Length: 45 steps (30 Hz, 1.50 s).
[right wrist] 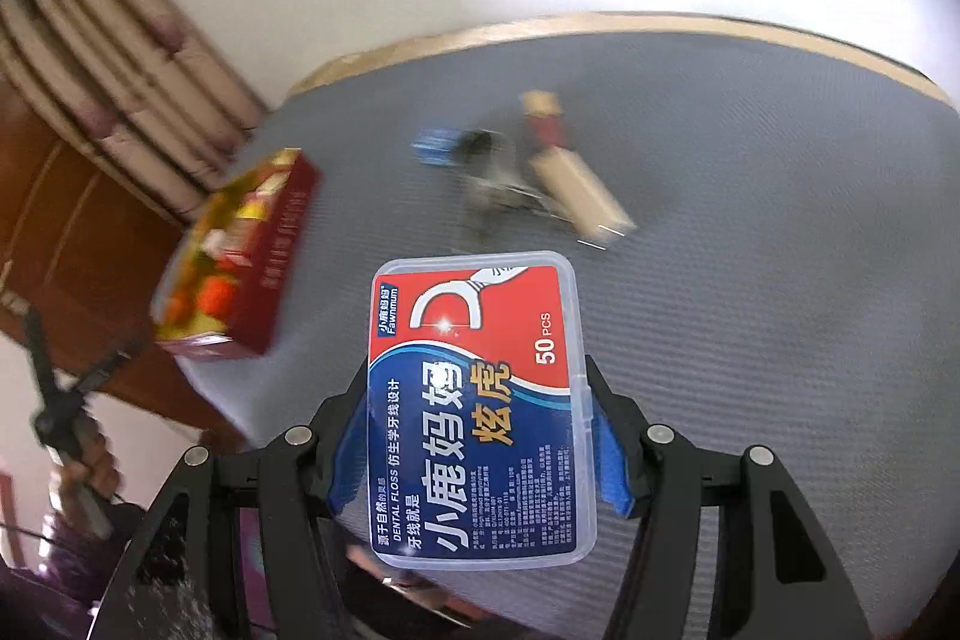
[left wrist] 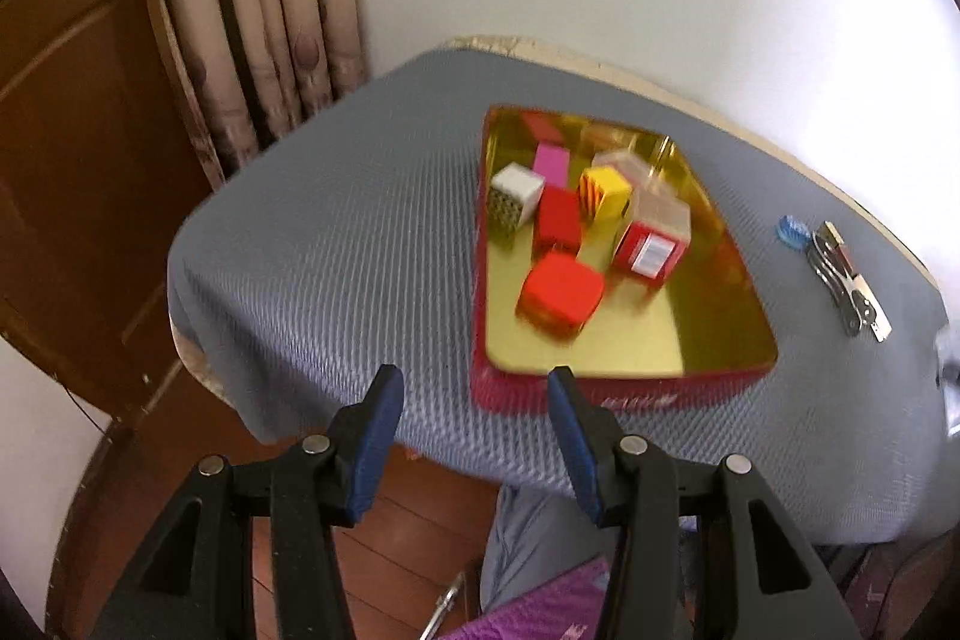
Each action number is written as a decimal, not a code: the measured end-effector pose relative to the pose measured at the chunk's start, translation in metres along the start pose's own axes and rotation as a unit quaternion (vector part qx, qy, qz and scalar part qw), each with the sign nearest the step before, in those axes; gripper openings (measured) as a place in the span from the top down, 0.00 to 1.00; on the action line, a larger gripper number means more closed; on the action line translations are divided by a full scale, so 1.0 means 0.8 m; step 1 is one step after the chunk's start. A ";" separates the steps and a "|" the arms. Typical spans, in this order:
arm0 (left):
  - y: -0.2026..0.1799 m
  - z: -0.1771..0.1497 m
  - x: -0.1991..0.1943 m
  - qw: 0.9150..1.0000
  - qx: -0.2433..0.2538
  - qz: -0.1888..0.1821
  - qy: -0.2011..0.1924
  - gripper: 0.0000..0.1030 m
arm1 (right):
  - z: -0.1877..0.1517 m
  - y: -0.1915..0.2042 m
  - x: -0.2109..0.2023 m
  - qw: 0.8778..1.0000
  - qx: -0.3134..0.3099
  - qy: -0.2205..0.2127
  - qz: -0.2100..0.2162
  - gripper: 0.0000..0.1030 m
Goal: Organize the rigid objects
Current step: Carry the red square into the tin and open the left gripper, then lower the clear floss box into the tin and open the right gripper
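The table [left wrist: 336, 244] is covered with a grey ribbed cloth. On it lies a red tray [left wrist: 624, 340] with a shiny yellow inside, where several small boxes [left wrist: 558, 289] stand close together. The right gripper [right wrist: 480, 436] is clamped on a clear dental floss box [right wrist: 480, 412] — its blue pads press the two long sides. The left gripper [left wrist: 477, 400] is released, with nothing between its fingers, just before the tray's near edge. Well apart from the tray, near the table's far edge, lie a folded multitool [left wrist: 846, 280] and a small blue thing [left wrist: 792, 231].
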State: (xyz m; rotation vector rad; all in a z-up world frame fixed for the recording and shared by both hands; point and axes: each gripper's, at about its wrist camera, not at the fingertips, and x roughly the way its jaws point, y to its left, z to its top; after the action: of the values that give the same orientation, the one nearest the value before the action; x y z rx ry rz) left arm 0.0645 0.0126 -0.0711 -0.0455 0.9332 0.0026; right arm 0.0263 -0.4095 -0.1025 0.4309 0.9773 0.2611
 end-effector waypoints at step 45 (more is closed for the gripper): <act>0.011 -0.015 0.029 0.996 -0.028 -0.061 0.058 0.51 | 0.095 0.206 0.183 0.992 -0.110 -0.036 0.043 0.06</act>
State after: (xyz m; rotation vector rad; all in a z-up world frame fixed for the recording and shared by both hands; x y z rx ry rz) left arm 0.0688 0.0208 -0.0970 -0.1554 1.0452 -0.0878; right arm 0.1660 -0.2225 -0.0977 0.2798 0.8490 0.4238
